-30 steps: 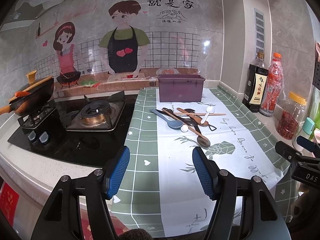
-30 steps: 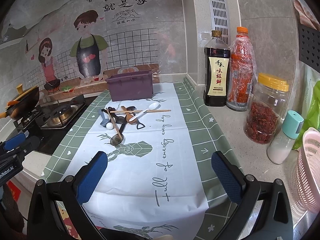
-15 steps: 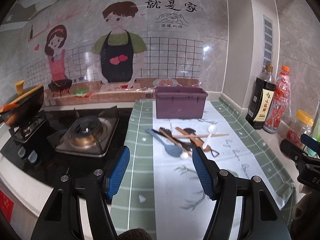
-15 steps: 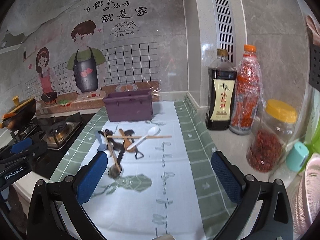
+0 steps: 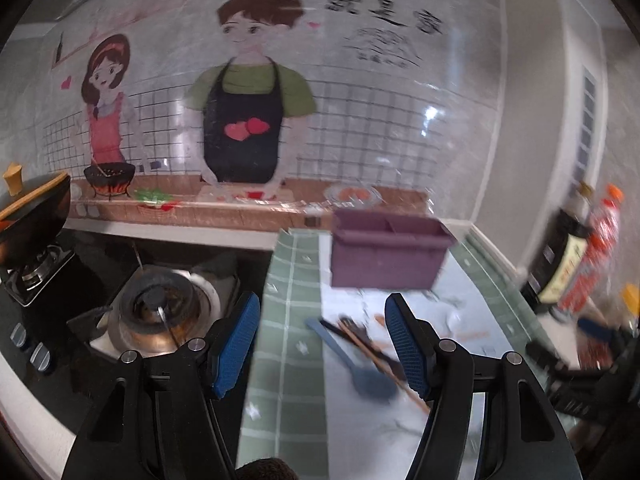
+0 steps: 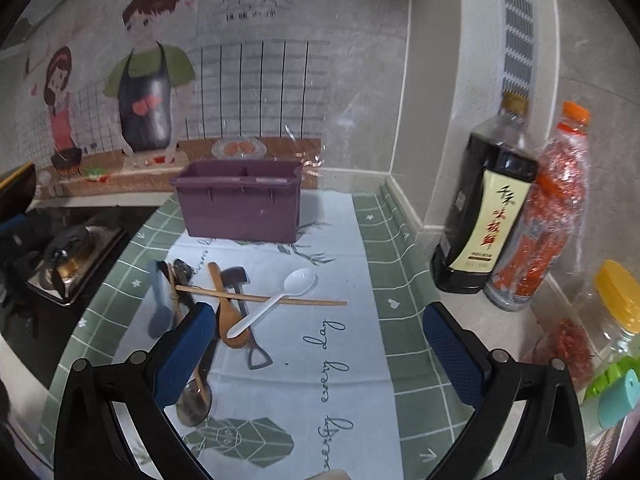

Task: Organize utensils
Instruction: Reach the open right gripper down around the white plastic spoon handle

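A pile of utensils lies on the green-and-white mat (image 6: 352, 360): a white plastic spoon (image 6: 276, 300), a wooden chopstick (image 6: 304, 300), a wooden spoon (image 6: 228, 320), a blue spoon (image 5: 356, 364), a metal spoon (image 6: 194, 400) and dark pieces. A purple divided box (image 6: 240, 204) stands behind them, also in the left wrist view (image 5: 384, 252). My left gripper (image 5: 322, 348) is open, just short of the blue spoon. My right gripper (image 6: 316, 348) is open, close over the pile's front.
A gas stove (image 5: 160, 312) and a wok (image 5: 28, 216) are at the left. A soy sauce bottle (image 6: 480, 216), a red chili bottle (image 6: 548, 224) and a yellow-lidded jar (image 6: 612, 320) stand at the right by the wall.
Both grippers have moved forward toward the utensil pile and the purple box, which now look much larger. Both stay open. The left view is blurred by motion.
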{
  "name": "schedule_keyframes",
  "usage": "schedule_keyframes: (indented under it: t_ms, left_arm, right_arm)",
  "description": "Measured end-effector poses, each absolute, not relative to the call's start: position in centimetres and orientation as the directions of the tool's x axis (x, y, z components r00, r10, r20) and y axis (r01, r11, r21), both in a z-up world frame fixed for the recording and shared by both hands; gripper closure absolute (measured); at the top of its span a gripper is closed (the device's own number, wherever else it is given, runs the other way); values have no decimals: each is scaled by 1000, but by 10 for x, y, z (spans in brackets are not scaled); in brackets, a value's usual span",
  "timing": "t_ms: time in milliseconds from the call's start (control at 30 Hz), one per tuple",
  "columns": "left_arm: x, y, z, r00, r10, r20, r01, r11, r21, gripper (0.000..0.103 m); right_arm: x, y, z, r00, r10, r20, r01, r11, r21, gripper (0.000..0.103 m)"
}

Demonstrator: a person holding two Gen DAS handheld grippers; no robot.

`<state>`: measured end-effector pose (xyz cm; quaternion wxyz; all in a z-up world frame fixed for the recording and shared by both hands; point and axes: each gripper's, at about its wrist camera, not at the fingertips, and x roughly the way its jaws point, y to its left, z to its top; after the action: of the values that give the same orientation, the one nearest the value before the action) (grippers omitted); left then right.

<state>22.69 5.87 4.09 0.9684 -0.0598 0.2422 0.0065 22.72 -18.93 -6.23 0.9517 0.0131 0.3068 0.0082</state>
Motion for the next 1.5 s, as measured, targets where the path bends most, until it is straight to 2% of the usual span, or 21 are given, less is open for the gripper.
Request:
schedule_keyframes:
  t_ms: [167, 200, 300, 400, 500, 733, 867, 933, 1167, 1233, 1500]
  left_arm:
    - [272, 91, 44, 876, -35, -481, -47, 986, -157, 37]
    - [280, 95, 43, 871, -38, -490, -42, 988, -152, 37]
    - [304, 104, 36, 850, -44, -525, -28, 991, -128, 37]
    - [325, 111, 20, 811, -59, -582, -14, 993, -120, 37]
    - [342, 116, 3, 779, -96, -619, 15, 991, -134, 37]
    - [366, 122, -17, 736, -211, -644, 99, 974, -206, 37]
    - [366, 109, -31, 719, -187, -669, 83, 979, -185, 37]
    - [361, 102, -37, 712, -161, -683, 55, 983, -174, 37]
    - [326, 74, -60, 663, -85, -744, -46, 987, -153, 37]
    - [316, 64, -65, 638, -102, -764, -41, 985, -166, 37]
    - [290, 12, -75, 620, -156, -769, 97, 988, -122, 37]
  right_arm:
    - [282, -177, -83, 748, 25, -663, 17, 998, 56, 2]
    - [294, -176, -88, 729, 33, -683, 21, 997, 70, 4]
    - [332, -170, -102, 680, 31, -733, 53, 994, 91, 20]
    - [361, -163, -117, 633, 23, -773, 98, 989, 110, 24]
    - [381, -158, -130, 596, 4, -803, 140, 984, 109, 33]
    - [390, -152, -149, 544, -15, -839, 165, 982, 90, 36]
    - [386, -157, -149, 551, 25, -834, 117, 987, 107, 49]
    - [384, -158, -148, 555, 59, -830, 54, 993, 107, 74]
    - [356, -171, -133, 587, 145, -797, -106, 989, 102, 78]
    - [349, -180, -126, 597, 169, -785, -124, 985, 117, 96]
    - [316, -215, -105, 647, 224, -729, -120, 974, 193, 96]
